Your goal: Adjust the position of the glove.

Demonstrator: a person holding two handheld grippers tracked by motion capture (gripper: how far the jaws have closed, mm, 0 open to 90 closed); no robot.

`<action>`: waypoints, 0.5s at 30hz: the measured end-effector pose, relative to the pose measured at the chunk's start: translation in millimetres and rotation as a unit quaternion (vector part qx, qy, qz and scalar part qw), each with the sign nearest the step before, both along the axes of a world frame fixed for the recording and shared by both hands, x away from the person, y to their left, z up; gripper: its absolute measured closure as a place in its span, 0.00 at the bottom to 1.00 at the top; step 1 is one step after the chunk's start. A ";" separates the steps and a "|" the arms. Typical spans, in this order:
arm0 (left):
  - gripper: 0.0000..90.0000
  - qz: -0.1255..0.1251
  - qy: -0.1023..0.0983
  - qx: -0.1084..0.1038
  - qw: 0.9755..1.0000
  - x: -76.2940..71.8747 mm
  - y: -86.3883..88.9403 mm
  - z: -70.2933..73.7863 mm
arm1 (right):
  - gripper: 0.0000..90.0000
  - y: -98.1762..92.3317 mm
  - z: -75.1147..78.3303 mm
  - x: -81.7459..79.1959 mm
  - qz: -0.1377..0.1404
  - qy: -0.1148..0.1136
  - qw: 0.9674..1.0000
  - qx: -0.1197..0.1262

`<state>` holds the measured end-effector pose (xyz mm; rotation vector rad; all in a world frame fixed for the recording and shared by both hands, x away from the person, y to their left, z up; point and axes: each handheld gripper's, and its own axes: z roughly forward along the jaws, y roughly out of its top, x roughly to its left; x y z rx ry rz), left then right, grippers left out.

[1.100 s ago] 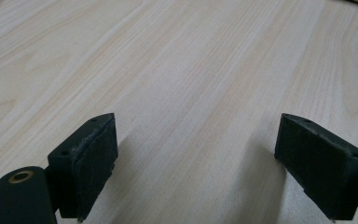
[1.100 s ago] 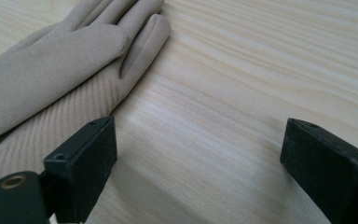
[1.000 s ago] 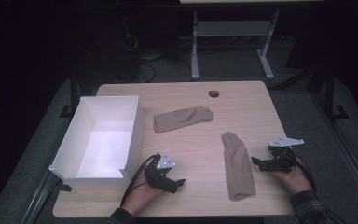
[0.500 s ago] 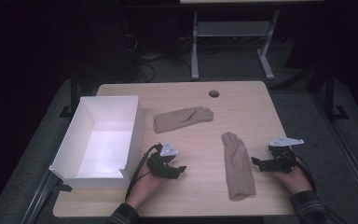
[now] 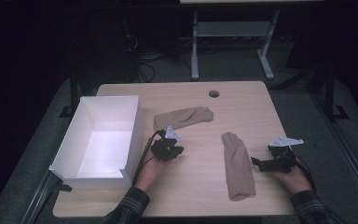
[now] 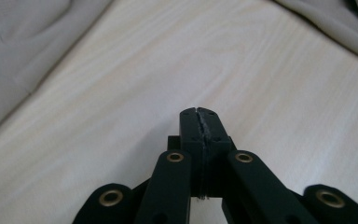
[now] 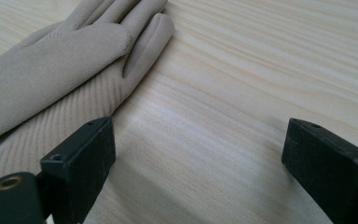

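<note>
Gloves lie apart on the table (image 5: 186, 182) as the left gripper (image 5: 175, 150), jaws pressed together, nears one glove (image 5: 182, 117) and the right gripper (image 5: 258, 163), spread, flanks the other glove (image 5: 237, 164), seemingly poised for pickup.

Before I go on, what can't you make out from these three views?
- High view: the box's near inner wall, hidden by its own rim.
- High view: left gripper's jaws too small and dark to read.
- Left gripper view: both gloves cut off by the frame edges.
- Right gripper view: near glove's cuff cut off at the left edge.
</note>
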<state>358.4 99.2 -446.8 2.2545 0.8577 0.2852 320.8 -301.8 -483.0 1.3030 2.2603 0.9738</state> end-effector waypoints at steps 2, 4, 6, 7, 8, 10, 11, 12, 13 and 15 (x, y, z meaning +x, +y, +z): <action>1.00 0.005 -0.002 -0.002 1.000 6.9 -0.8 2.3 | 0.10 0.0 0.0 0.0 0.000 0.000 1.000 0.000; 1.00 0.012 -0.004 -0.010 1.000 14.7 -0.2 4.1 | 0.10 0.0 0.0 0.0 0.000 0.000 1.000 0.000; 1.00 0.020 -0.007 -0.010 1.000 22.7 1.2 5.6 | 0.10 0.0 0.0 0.0 0.000 0.000 1.000 0.000; 1.00 0.020 -0.007 -0.010 1.000 22.7 1.2 5.6 | 0.10 0.0 -0.1 0.0 0.000 0.000 1.000 0.000; 1.00 0.027 -0.014 -0.007 1.000 30.6 1.9 6.4 | 0.10 0.0 0.0 0.0 0.000 0.000 1.000 0.000; 1.00 0.034 -0.016 -0.011 0.999 39.1 4.9 6.8 | 0.10 0.0 0.0 0.0 0.000 0.000 1.000 0.000; 1.00 0.038 -0.017 -0.014 0.999 43.3 6.1 6.7 | 0.10 0.0 -0.1 0.0 0.000 0.000 1.000 0.000; 1.00 0.042 -0.018 -0.015 0.999 46.9 6.8 7.1 | 0.10 0.0 0.0 0.0 0.000 0.000 1.000 0.000; 1.00 0.045 -0.022 -0.015 0.999 50.7 7.6 7.5 | 0.10 0.1 -0.1 0.1 0.000 0.000 1.000 0.000; 1.00 0.046 -0.025 -0.016 0.999 54.5 8.0 8.1 | 0.10 0.1 -0.1 0.2 0.000 0.000 1.000 0.000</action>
